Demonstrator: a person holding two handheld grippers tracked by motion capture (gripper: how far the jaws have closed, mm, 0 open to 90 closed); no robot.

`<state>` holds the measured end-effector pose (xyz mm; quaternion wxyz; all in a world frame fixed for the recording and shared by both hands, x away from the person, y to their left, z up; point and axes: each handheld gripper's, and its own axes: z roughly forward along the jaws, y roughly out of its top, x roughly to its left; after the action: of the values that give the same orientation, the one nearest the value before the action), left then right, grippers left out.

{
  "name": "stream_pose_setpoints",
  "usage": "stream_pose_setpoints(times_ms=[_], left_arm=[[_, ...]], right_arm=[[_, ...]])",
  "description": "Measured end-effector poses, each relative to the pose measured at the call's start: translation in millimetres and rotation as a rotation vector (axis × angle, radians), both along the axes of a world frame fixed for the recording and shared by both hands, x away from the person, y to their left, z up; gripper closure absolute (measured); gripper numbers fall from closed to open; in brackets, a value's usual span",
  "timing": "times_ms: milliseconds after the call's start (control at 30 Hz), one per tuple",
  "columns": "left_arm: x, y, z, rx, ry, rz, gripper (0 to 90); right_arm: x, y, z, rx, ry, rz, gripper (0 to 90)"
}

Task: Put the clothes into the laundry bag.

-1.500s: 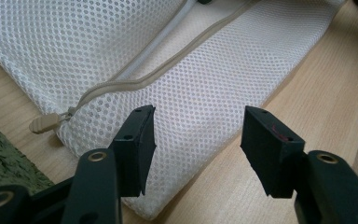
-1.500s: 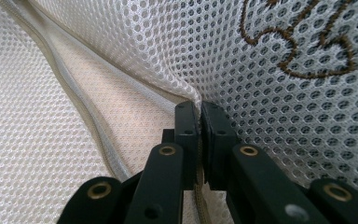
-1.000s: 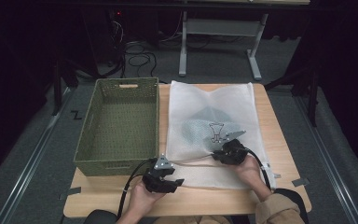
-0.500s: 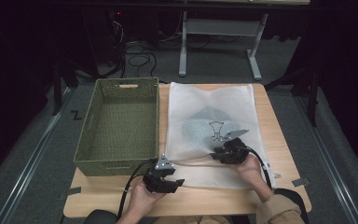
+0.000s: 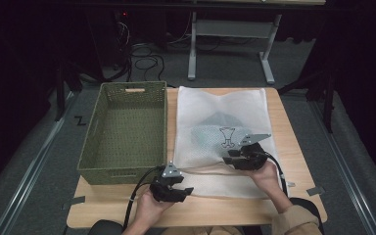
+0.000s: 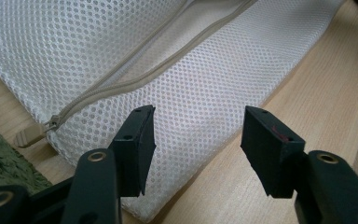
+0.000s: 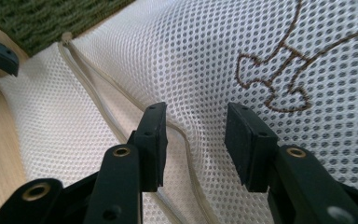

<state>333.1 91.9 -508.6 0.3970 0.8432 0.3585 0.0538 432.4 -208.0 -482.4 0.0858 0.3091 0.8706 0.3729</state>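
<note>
Two hand-held grippers are at work on a white mesh bag (image 5: 220,137) that lies flat on the counter (image 5: 293,147), just right of a green basket (image 5: 127,132) and reaching from the far edge almost to the near edge. A dark garment is seen through the mesh near the bag's middle. The left hand-held gripper (image 6: 196,140) is held over the bag's near-left corner, released, its jaws apart with the mesh below them and nothing pinched; the zip pull (image 6: 30,135) lies just beyond, at the end of the beige zip (image 6: 144,70). The right hand-held gripper (image 7: 193,140) is seen above the zip line further along; its jaws have just been opening and now stand apart, the mesh not pressed between them. The step in hand is judged to be the closing or opening of the zip. Next, the corner probably has to be pinned by the left hand-held gripper while the pull is taken by the right.
</note>
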Motion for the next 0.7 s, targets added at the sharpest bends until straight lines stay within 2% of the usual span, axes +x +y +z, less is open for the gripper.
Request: stream_pose_setpoints(times_ms=[100,333,500,700], left_arm=[[0.0,-0.4,0.1,0.001,0.001,-0.004,44.4],[0.0,-1.3,0.2,-0.001,0.001,-0.011,44.0],[0.3,-0.1,1.1,-0.012,0.000,-0.003,43.9],[0.2,-1.6,0.3,-0.005,0.001,-0.007,43.9]], right_arm=[[-0.7,-1.9,4.4,0.016,-0.007,-0.005,57.6],[-3.8,-15.6,25.5,0.045,-0.071,-0.025,55.6],[-7.0,-27.0,40.8,0.098,-0.098,-0.043,55.6],[-12.7,-34.2,48.4,0.110,-0.118,-0.044,54.2]])
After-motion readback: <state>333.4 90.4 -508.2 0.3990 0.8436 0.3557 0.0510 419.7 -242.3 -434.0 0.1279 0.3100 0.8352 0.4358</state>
